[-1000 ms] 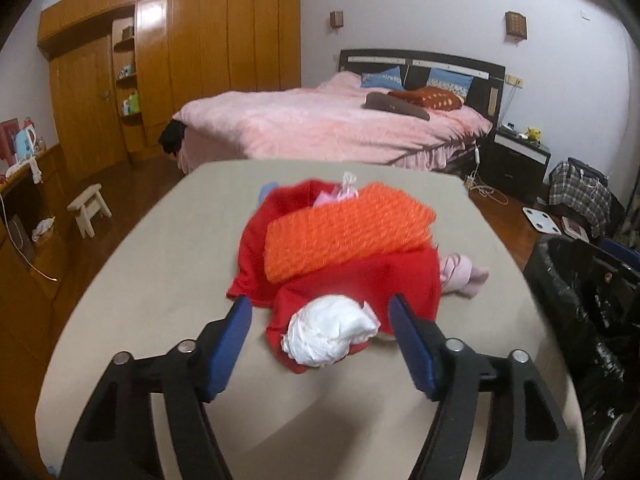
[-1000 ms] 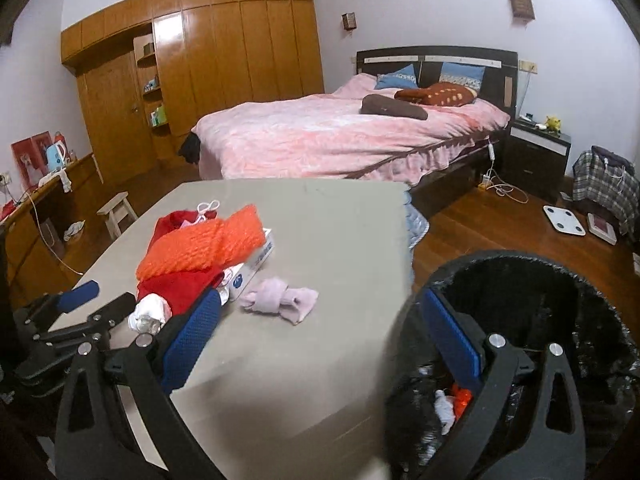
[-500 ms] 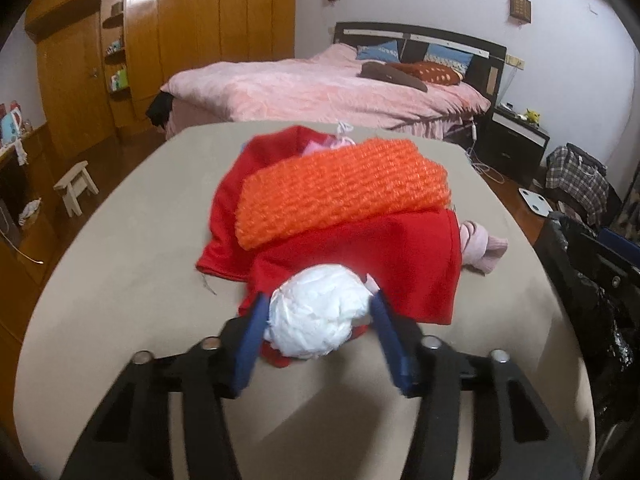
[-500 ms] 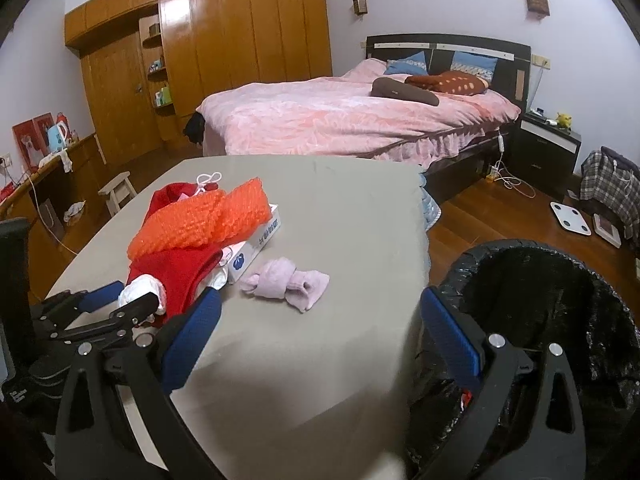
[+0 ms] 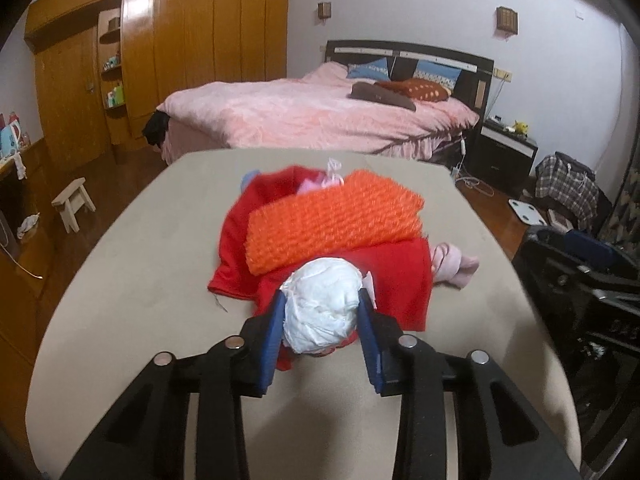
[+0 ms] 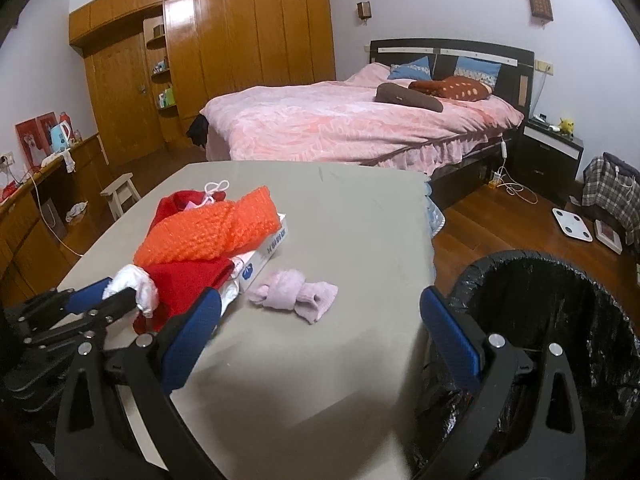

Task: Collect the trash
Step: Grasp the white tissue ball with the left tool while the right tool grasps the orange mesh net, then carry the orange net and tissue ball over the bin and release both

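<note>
A crumpled white paper wad [image 5: 320, 308] lies on the near edge of a red cloth [image 5: 396, 276] on the beige table [image 5: 132, 280]. My left gripper [image 5: 322, 295] is closing around it, with a blue pad touching each side of the wad. The right wrist view shows the same wad [image 6: 134, 280] between the left gripper's fingers [image 6: 88, 294]. My right gripper [image 6: 320, 300] hangs open over the table's near right edge with nothing between its fingers. A bin lined with a black bag [image 6: 560, 276] stands just to its right.
An orange knitted piece [image 5: 336, 216] lies on the red cloth, over a white box [image 6: 266, 246]. Rolled pink socks [image 6: 296, 292] lie to the right of the pile. Behind the table are a pink bed [image 6: 340, 124], a wardrobe and a small stool [image 5: 74, 204].
The left gripper moved forward around the paper wad and its jaws narrowed until the pads met the wad. The right gripper drifted slightly, so less of the bin shows between its fingers.
</note>
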Tool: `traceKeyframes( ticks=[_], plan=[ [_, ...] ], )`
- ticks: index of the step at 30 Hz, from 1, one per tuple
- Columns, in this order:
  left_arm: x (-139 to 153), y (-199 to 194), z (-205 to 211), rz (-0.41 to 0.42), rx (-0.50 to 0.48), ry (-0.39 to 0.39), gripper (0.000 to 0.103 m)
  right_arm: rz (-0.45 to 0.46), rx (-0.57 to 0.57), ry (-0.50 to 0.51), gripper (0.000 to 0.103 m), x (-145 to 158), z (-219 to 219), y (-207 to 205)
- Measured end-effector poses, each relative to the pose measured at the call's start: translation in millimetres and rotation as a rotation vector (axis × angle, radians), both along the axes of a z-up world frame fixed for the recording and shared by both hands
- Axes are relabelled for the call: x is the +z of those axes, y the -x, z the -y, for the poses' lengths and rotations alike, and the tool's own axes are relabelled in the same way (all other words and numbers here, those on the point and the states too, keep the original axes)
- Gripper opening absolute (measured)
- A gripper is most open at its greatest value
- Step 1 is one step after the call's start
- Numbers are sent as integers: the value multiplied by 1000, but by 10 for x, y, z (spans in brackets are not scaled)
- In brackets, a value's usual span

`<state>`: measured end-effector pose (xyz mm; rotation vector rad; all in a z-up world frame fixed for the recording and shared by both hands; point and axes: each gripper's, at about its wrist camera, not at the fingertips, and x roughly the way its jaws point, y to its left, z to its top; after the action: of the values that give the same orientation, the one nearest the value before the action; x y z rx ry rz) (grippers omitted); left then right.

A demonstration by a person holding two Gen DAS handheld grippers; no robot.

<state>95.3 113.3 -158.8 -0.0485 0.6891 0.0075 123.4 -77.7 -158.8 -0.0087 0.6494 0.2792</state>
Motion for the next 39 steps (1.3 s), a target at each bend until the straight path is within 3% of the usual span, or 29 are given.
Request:
traceKeyframes(
  ticks=[12, 17, 27, 30, 35, 39],
  plan=[
    [217, -51, -378, 61, 108, -16, 36, 19, 45, -21, 96, 138, -305, -151],
    [236, -142, -642, 67, 157, -23, 35, 14, 88, -26, 82, 180, -567, -318],
    [225, -294, -883, 69, 194, -41, 35, -79, 147, -3, 69, -5, -999, -664],
    [196, -311, -918, 63, 201, -37, 35, -110, 176, -10, 55, -65, -1053, -695],
    [164, -325, -929, 57, 205, -41, 36, -142, 220, -32, 22, -83, -1088, -713],
    [186, -310, -912, 58, 207, -42, 36, -140, 223, -53, 13, -47, -1047, -696]
  ],
)
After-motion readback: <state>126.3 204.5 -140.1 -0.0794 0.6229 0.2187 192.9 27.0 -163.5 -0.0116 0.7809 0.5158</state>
